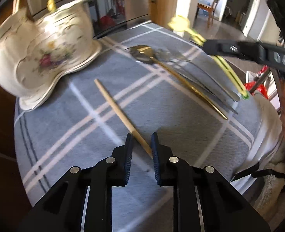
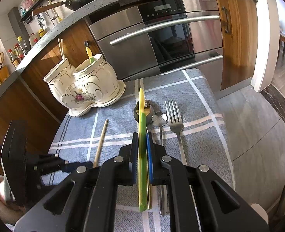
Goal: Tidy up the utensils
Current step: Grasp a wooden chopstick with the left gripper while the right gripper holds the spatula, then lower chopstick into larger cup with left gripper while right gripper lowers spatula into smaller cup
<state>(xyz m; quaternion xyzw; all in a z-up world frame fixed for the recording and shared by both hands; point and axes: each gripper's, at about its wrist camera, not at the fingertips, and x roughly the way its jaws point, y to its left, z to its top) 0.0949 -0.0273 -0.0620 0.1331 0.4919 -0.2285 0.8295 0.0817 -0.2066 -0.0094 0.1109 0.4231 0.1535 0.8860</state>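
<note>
Left wrist view: the left gripper [image 1: 142, 141] has its fingers spread apart over one wooden chopstick [image 1: 121, 116], which lies diagonally on the grey checked desk cloth [image 1: 65, 135].

Right wrist view: the right gripper [image 2: 142, 141] is clenched on one yellow-green plastic utensil [image 2: 142, 135], its long axis pointing away toward the oven; one steel fork [image 2: 174, 121] lies alongside, near one white floral ceramic holder [image 2: 84, 89].

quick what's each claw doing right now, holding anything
Left claw: open, holding nothing, straddling the wooden chopstick on the cloth.
Right claw: closed on the yellow-green utensil.
</note>
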